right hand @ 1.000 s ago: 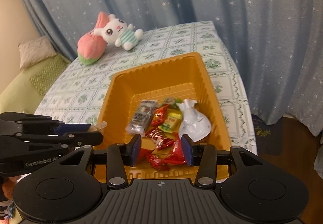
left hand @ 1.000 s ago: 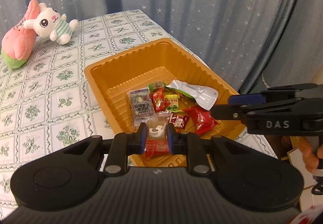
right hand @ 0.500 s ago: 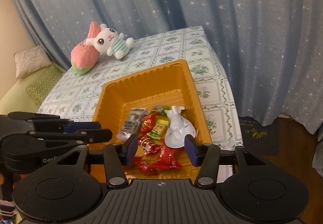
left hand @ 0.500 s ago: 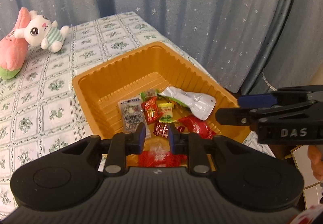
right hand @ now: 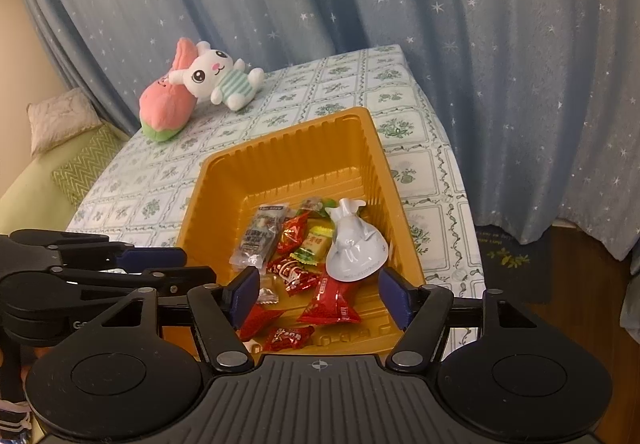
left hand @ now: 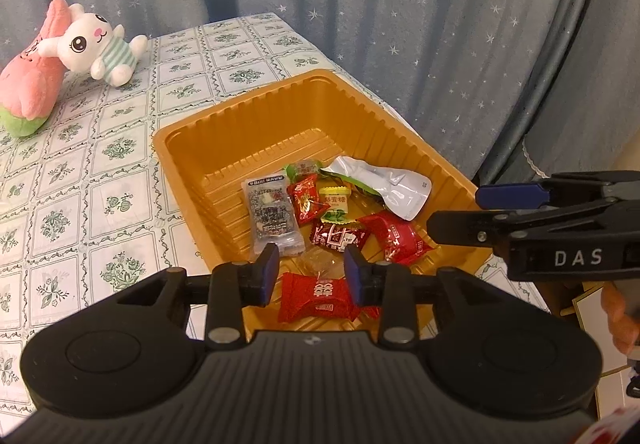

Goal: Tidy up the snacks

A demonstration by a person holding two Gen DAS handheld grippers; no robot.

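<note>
An orange plastic tray (left hand: 280, 112) (right hand: 288, 156) sits on the tablecloth and holds several wrapped snacks. Among them are a grey pouch (left hand: 394, 184) (right hand: 354, 248), a clear dark bar packet (left hand: 272, 218) (right hand: 258, 236), red candies (left hand: 316, 296) (right hand: 332, 300) and a small clear-wrapped candy (left hand: 320, 262) (right hand: 267, 296). My left gripper (left hand: 310, 274) is open and empty above the tray's near end, over the clear candy. My right gripper (right hand: 318, 294) is open and empty above the tray's near end; it also shows at the right of the left wrist view (left hand: 520, 212).
A white bunny plush (left hand: 100, 48) (right hand: 218, 74) and a pink plush (left hand: 28, 92) (right hand: 168, 108) lie at the table's far side. A starred blue curtain (left hand: 360, 4) hangs behind. The table edge runs just right of the tray. A green sofa with a cushion (right hand: 60, 120) is at the left.
My left gripper has opened and the clear-wrapped candy it held now lies in the tray. My right gripper has opened wider. Both grippers have drawn back a little.
</note>
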